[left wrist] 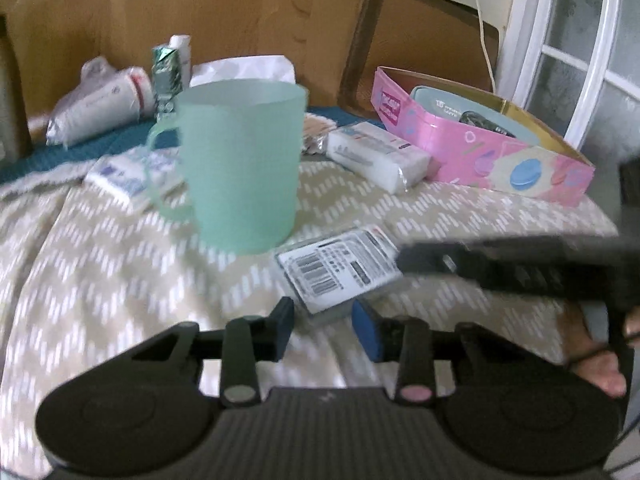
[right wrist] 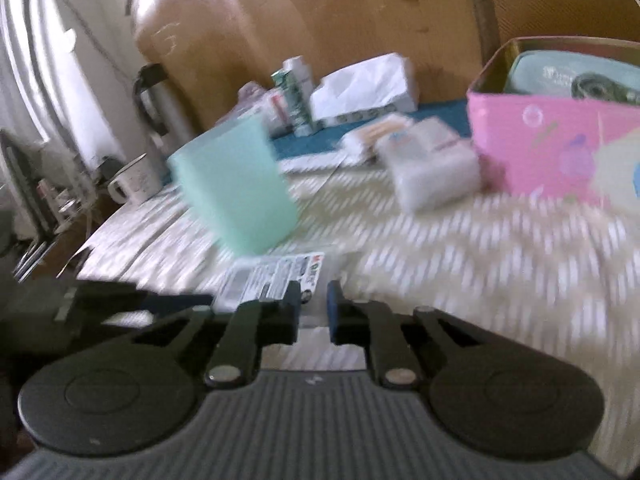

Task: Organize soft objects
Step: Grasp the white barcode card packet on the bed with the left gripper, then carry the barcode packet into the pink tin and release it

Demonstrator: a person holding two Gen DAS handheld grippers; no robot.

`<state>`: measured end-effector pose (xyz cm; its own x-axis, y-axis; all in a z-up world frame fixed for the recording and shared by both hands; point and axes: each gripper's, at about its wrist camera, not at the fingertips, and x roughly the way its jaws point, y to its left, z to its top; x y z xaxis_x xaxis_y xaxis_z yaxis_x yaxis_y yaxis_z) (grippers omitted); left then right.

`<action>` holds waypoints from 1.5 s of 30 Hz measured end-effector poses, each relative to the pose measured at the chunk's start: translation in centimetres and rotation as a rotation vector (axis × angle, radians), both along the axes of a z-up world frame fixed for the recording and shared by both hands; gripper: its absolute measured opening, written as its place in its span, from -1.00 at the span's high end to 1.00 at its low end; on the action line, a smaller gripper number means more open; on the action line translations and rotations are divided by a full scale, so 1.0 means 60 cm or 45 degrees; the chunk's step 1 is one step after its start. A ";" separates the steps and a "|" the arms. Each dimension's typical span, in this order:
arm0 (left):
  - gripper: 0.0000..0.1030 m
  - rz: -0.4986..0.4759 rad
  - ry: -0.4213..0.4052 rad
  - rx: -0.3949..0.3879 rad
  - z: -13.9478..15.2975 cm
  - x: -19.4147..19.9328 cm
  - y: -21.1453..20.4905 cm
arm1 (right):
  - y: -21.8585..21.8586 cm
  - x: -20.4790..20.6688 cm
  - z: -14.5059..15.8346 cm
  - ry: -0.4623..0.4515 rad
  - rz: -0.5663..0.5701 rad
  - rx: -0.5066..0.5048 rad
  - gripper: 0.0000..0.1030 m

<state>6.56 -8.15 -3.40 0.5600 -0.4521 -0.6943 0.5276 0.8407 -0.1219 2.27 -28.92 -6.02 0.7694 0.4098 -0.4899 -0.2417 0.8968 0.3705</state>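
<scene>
A: What lies on the bed?

B: A soft beige cover with white dashed chevrons [left wrist: 120, 248], a little rumpled. On it stands a translucent mint-green plastic mug with a loop handle [left wrist: 240, 164], upright. Behind it lie a soft white plastic-wrapped pack of cotton pads [left wrist: 376, 156] and a glossy pink cardboard box with pastel macaron prints [left wrist: 480, 152], its top open, a pale blue pouch inside.

A: And the thing at the jaws?

B: A small flat clear-plastic packet with a white barcode label [left wrist: 336, 268] lies flat on the cover just in front of the mug. In the left wrist view it sits just ahead of the left gripper [left wrist: 324, 328], its near corner reaching into the gap between the blue pads.

A: Are those jaws gripping it?

B: No. They stand partly apart, with nothing pressed between them.

A: The right gripper?

B: The right gripper [right wrist: 314, 312] has its fingers narrowly apart, with a slim gap. The packet's near edge lies just beyond the tips; the blur hides whether anything touches. In the left view its black finger comes in from the right and overlaps the packet's right edge.
</scene>
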 end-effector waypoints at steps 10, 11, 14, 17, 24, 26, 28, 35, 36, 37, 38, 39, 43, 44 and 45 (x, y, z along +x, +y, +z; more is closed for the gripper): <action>0.13 0.035 0.127 -0.233 0.035 0.000 0.128 | 0.044 -0.083 0.002 -0.126 0.071 -0.160 0.01; 0.13 0.040 0.138 -0.252 0.037 0.008 0.130 | 0.047 -0.078 0.001 -0.121 0.073 -0.174 0.01; 0.16 0.011 0.168 -0.254 0.031 0.036 0.105 | 0.063 -0.057 -0.002 -0.100 0.062 -0.252 0.01; 0.30 -0.018 0.232 -0.211 0.005 0.056 0.065 | 0.081 -0.040 -0.007 -0.119 0.096 -0.337 0.04; 0.34 -0.044 0.220 -0.176 0.007 0.035 0.010 | 0.049 -0.080 -0.008 -0.170 0.047 -0.386 0.07; 0.32 -0.076 0.217 -0.183 0.009 0.025 -0.015 | 0.034 -0.095 -0.007 -0.185 -0.003 -0.377 0.07; 0.31 -0.109 0.196 -0.181 0.019 0.023 -0.044 | 0.017 -0.107 0.002 -0.222 -0.064 -0.396 0.07; 0.30 -0.265 0.032 -0.200 0.101 0.050 -0.181 | -0.064 -0.107 0.058 -0.403 -0.305 -0.450 0.07; 0.30 -0.280 0.010 -0.195 0.108 0.055 -0.200 | -0.077 -0.103 0.063 -0.414 -0.329 -0.455 0.07; 0.30 -0.293 -0.010 -0.191 0.115 0.059 -0.220 | -0.089 -0.098 0.068 -0.426 -0.354 -0.462 0.06; 0.30 -0.305 -0.027 -0.189 0.122 0.066 -0.240 | -0.103 -0.091 0.073 -0.440 -0.375 -0.471 0.06; 0.30 -0.311 -0.033 -0.188 0.128 0.077 -0.259 | -0.118 -0.083 0.077 -0.449 -0.391 -0.475 0.06; 0.30 -0.297 -0.008 -0.195 0.134 0.128 -0.313 | -0.175 -0.047 0.088 -0.449 -0.430 -0.456 0.06; 0.30 -0.289 0.002 -0.197 0.133 0.143 -0.328 | -0.184 -0.038 0.090 -0.447 -0.434 -0.460 0.06; 0.30 -0.281 0.013 -0.195 0.130 0.155 -0.340 | -0.193 -0.028 0.090 -0.442 -0.438 -0.465 0.06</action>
<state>15.89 -28.54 4.42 0.4295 -0.6628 -0.6133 0.6944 0.6766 -0.2450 0.59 -40.51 -0.61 0.9679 -0.0375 -0.2486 0.0325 0.9992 -0.0242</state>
